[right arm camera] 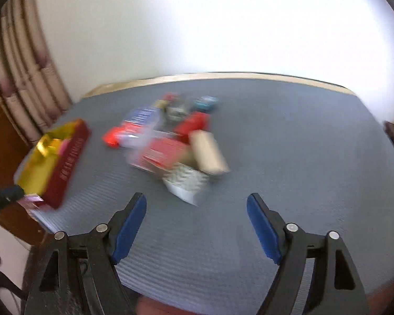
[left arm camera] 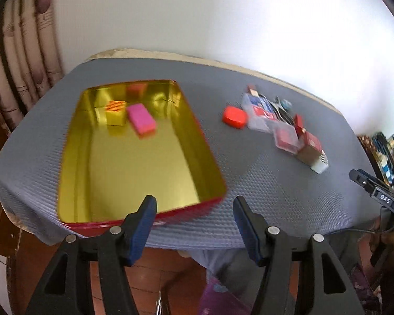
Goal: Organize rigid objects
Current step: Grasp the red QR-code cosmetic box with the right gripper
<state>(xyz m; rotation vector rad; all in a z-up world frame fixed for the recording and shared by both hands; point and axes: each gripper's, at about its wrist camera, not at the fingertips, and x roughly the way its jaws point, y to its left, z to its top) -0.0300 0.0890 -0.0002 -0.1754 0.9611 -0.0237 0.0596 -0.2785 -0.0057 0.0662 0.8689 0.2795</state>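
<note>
While both tools are held empty, transfer step is judged between picks. Left gripper (left arm camera: 194, 204) and right gripper (right arm camera: 197, 204) seen spread wide. Pink block (left arm camera: 141, 119) and yellow block (left arm camera: 115, 112) lodged in gold tin (left arm camera: 134, 218); clutter pile (right arm camera: 176, 147) left on mat (right arm camera: 289, 157). Next: nearest white box (right arm camera: 187, 185) to be approached, jaws closed on it.

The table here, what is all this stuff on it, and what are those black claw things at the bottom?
Tin: one, red outside, gold inside, left on the mat.
Pink block: one, inside the tin, far end.
Yellow box: one, orange-striped top, beside the pink block.
Red case: one, on the mat, right of the tin.
Pile of small boxes: several, mostly red, white, clear; blurred.
Mat: one, grey-blue, covering the table.
Curtain: one, beige, far left.
Left gripper: open, empty.
Right gripper: open, empty.
</note>
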